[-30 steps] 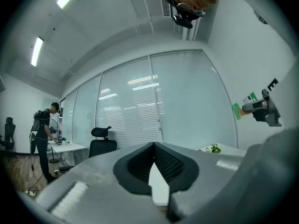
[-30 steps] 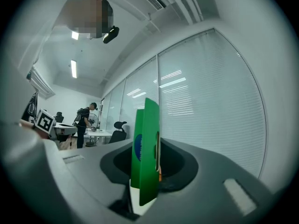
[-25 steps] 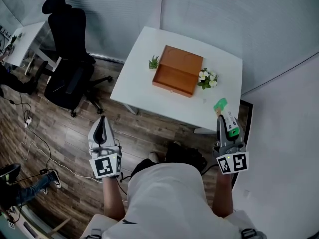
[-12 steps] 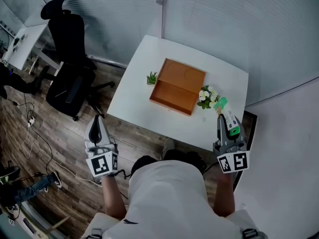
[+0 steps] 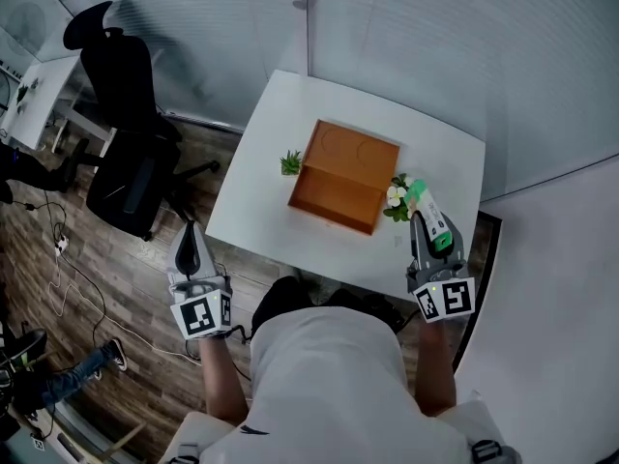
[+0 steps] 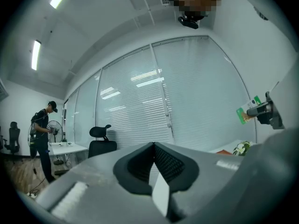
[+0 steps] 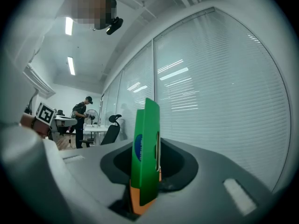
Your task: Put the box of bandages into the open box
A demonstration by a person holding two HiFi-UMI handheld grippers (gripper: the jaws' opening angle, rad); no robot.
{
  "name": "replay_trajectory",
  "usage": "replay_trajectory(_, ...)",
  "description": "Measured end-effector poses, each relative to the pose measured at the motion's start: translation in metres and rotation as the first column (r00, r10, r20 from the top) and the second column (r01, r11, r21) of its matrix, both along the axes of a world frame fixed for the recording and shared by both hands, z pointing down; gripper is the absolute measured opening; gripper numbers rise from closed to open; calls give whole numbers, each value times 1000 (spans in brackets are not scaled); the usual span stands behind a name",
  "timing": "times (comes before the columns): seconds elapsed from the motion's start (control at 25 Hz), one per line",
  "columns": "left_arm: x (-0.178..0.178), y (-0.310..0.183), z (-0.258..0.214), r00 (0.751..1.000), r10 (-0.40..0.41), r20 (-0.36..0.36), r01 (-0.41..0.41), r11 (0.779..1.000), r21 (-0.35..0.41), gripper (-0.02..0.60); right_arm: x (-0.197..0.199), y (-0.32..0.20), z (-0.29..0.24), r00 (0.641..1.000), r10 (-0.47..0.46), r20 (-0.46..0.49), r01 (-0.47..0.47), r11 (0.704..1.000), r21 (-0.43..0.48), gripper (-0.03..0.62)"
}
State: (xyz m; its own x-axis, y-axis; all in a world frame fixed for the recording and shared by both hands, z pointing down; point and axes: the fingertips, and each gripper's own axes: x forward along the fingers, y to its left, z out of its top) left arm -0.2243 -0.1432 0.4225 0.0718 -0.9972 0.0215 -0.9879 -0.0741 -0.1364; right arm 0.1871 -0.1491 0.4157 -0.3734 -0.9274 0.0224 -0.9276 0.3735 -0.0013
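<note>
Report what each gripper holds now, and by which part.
Right gripper: the green box of bandages, clamped by its orange end, the green part sticking out past the jaws. Left gripper: nothing, jaws together.

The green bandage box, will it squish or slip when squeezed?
Probably light: the bandage box looks small and thin. Likely stiff: it stands straight in the right gripper without bending. It might slip, as only one end is pinched.

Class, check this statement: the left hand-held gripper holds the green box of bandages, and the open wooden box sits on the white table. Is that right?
No: it is the right hand-held gripper that holds the green box of bandages, as the right gripper view shows. The open wooden box does sit on the white table.
</note>
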Motion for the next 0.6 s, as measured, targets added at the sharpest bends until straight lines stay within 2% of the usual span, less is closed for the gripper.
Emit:
replay_trajectory(0.24,-11,-17,-2,1000,9,8,-9,1000,3,5,-14,-20,16,999,7,-42,-8,1000,-28,91)
replay_trajectory(0.32,-13,-19,1,1000,13,15,-13,1000,-4,5,-19,-27,30,993,12,-118,-17,999,-45,91)
replay_trajectory(0.4,-14,-19,7,1000,17,18,-16,1000,-11,5,-28,-35,49,967,8,-254,-25,998,-62,91)
replay_trajectory(0.48,-15,-18,11,1000,18,22,-17,1000,-18,5,-39,-43,68,912,-13,-410,-17,997,-71,91)
replay_trajectory(0.52,-15,-18,12,1000,17,24,-17,1000,-21,5,-45,-47,78,869,-30,-493,-8,997,-74,91)
replay_trajectory(0.6,-17,-16,13,1000,15,27,-14,1000,-23,5,-57,-52,104,746,-76,-662,27,996,-84,91)
